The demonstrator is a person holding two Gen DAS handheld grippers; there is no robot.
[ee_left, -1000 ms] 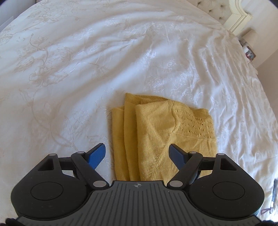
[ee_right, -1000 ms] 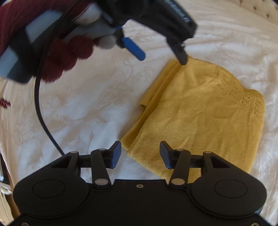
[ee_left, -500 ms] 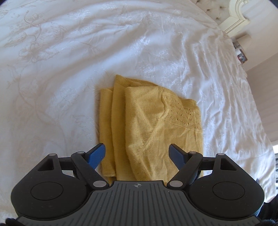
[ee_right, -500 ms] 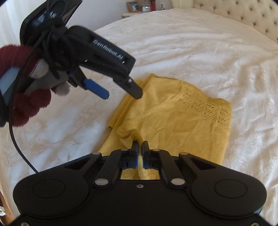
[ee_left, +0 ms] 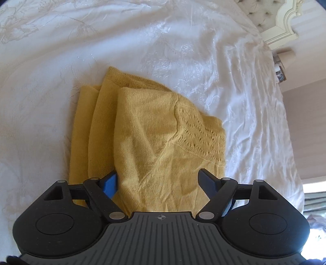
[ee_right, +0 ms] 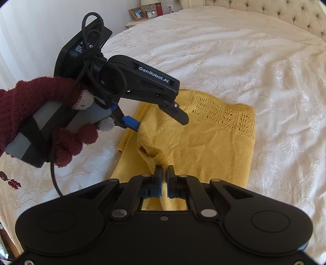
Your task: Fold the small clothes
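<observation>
Pinching yellow knit top (ee_right: 203, 142) near edge, right gripper (ee_right: 164, 173) fingers clamped on fabric; left gripper (ee_left: 158, 181) fingers wide, should close on lower-left layer, lift evenly off bed (ee_right: 234, 51).

Home bedroom, white embroidered bedspread (ee_right: 234, 61), tufted headboard (ee_right: 285, 14), nightstand (ee_right: 130, 24) with framed photo (ee_right: 138, 13)

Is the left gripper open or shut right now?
Open. The left gripper has its jaws spread wide around the top fold of the yellow knit garment, not clamped on it.
</observation>
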